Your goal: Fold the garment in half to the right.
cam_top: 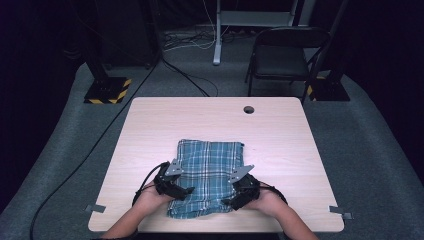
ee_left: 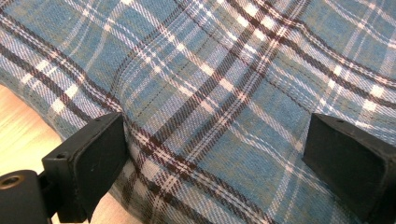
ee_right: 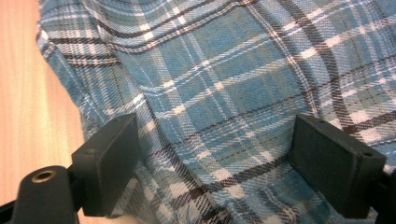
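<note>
Cloth (cam_top: 210, 175) is lying folded in the middle of the surface (cam_top: 280, 145), toward the person's edge. Left tool (cam_top: 176, 192) and right tool (cam_top: 234, 199) are both spread wide over its near part, grasping nothing. Folding is looking partly done, and the near edge is still bunching.

I'm at a light wooden table (cam_top: 280, 145) with rounded corners and a round cable hole (cam_top: 248, 109) near its far edge. A folded blue plaid cloth (cam_top: 210, 165) lies flat on it, toward my near edge and roughly centred. Small grey tabs (cam_top: 95, 208) stick out at the two near corners.
</note>
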A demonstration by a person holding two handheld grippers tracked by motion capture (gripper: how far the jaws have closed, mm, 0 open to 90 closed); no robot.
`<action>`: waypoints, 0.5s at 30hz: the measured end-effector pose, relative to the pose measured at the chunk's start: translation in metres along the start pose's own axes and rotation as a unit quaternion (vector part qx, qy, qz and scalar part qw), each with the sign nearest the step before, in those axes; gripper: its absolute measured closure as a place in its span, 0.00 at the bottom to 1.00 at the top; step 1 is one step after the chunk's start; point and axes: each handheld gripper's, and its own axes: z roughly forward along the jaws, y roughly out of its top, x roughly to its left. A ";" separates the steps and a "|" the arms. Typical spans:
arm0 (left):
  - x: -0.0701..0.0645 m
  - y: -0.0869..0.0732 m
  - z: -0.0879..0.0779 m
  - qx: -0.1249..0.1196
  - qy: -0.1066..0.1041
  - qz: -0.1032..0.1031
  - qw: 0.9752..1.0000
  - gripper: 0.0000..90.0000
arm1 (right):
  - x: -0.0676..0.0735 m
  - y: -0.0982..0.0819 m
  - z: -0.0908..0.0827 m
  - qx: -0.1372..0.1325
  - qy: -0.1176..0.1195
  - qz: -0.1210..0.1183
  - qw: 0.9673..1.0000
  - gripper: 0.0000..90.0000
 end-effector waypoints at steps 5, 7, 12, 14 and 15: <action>-0.001 0.003 -0.004 -0.002 0.003 -0.005 1.000 0.07 | 0.002 0.002 0.000 0.004 -0.008 0.000 1.000 0.17; -0.001 0.003 -0.004 -0.002 0.003 -0.007 1.000 0.07 | 0.000 0.003 -0.002 0.008 -0.002 0.011 1.000 0.17; 0.000 0.002 -0.001 -0.001 0.002 -0.006 1.000 0.07 | -0.004 0.009 -0.015 -0.043 0.007 0.027 0.999 0.18; 0.000 0.002 -0.001 -0.002 0.001 -0.007 1.000 0.07 | -0.006 0.010 -0.018 -0.071 0.014 0.041 0.997 0.17; 0.000 0.002 -0.001 -0.002 0.002 -0.007 1.000 0.07 | -0.007 0.011 -0.018 -0.080 0.011 0.046 0.996 0.17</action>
